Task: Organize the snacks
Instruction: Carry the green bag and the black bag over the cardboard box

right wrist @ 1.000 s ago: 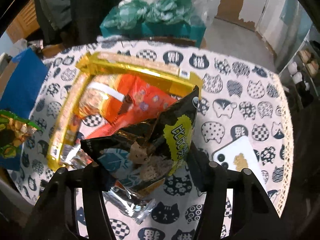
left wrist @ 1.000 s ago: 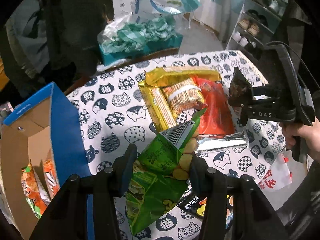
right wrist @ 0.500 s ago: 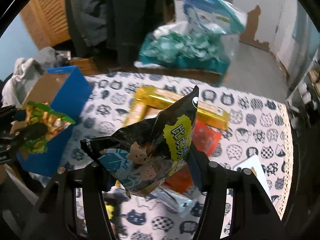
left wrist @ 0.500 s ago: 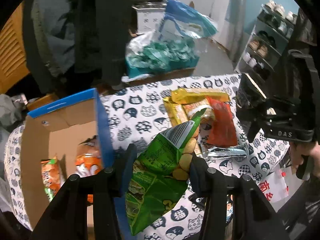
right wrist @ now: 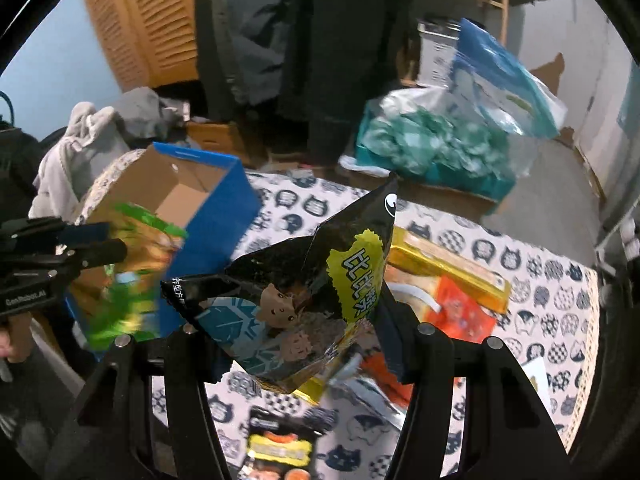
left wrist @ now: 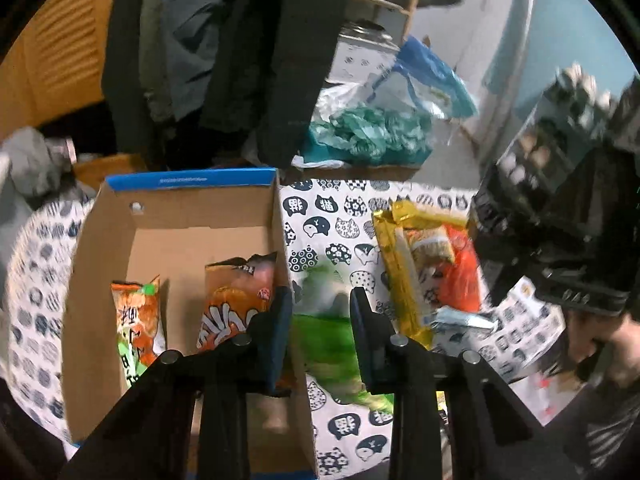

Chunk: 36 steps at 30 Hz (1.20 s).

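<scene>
My left gripper (left wrist: 318,312) has its jaws apart. The green snack bag (left wrist: 332,336) shows blurred between and below them, over the right wall of the cardboard box (left wrist: 176,216). The right wrist view shows that green bag (right wrist: 128,280) beside the box (right wrist: 228,200), at the left gripper (right wrist: 84,248). Two orange snack bags (left wrist: 236,300) stand inside the box. My right gripper (right wrist: 296,320) is shut on a black snack bag (right wrist: 312,292), held above the table. Gold and red packets (left wrist: 432,264) lie on the cat-print tablecloth (left wrist: 332,216).
A teal plastic bag pile (right wrist: 432,148) sits on a box beyond the table's far edge. Dark coats (left wrist: 248,60) hang behind. A yellow and black packet (right wrist: 276,444) lies near the table's front. A white phone (right wrist: 536,372) lies at the right.
Both grippers lifted and swung left toward the box. The left jaws have opened and the green bag is slipping down, blurred. The right gripper still holds the black bag.
</scene>
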Motion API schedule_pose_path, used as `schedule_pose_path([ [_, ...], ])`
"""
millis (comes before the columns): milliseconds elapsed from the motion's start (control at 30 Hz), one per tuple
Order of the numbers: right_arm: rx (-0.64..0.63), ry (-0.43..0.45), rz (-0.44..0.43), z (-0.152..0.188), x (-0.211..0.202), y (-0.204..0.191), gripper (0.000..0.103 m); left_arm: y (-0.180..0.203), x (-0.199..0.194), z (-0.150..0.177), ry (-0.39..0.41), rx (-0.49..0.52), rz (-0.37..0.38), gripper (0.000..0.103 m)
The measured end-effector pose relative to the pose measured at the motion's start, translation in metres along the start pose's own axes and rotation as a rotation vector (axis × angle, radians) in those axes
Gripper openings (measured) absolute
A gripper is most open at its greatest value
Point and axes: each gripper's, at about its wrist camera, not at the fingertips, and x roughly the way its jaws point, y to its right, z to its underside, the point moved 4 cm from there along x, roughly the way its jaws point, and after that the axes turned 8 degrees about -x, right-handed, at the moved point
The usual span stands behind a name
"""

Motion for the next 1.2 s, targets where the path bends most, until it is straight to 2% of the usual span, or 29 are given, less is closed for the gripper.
schedule_pose_path([
  [100, -0.015, -0.003, -0.012, -0.008, 0.007, -0.012, 0.058, -0.017, 0.003, 0.000, 0.002, -0.025, -0.038, 0.030],
  [267, -0.047, -0.048, -0.069, -0.009, 0.031, -0.045, 0.058, -0.046, 0.015, 0.008, -0.038, -0.092, -0.051, 0.030],
  [400, -0.093, -0.060, -0.089, -0.013, 0.038, -0.072, 0.058, -0.066, 0.006, 0.008, -0.022, -0.120, -0.083, 0.030],
  [567, -0.168, -0.051, -0.125, -0.039, 0.043, -0.112, 0.058, -0.098, -0.009, 0.010, -0.006, -0.179, -0.126, 0.030],
  [767, -0.248, -0.059, -0.156, -0.065, 0.059, -0.154, 0.058, -0.131, -0.019, 0.016, 0.000, -0.226, -0.166, 0.037],
  [933, -0.294, -0.099, -0.173, -0.075, 0.086, -0.180, 0.058, -0.153, -0.025, 0.020, 0.006, -0.252, -0.221, 0.037],
  [1033, -0.310, -0.130, -0.179, -0.077, 0.102, -0.193, 0.058, -0.162, -0.027, 0.021, 0.002, -0.275, -0.225, 0.037],
  [1100, -0.321, -0.154, -0.176, -0.076, 0.115, -0.199, 0.058, -0.165, -0.029, 0.021, 0.004, -0.281, -0.232, 0.044],
  [1200, -0.340, -0.184, -0.169, -0.074, 0.128, -0.207, 0.058, -0.167, -0.031, 0.021, 0.012, -0.276, -0.244, 0.047],
])
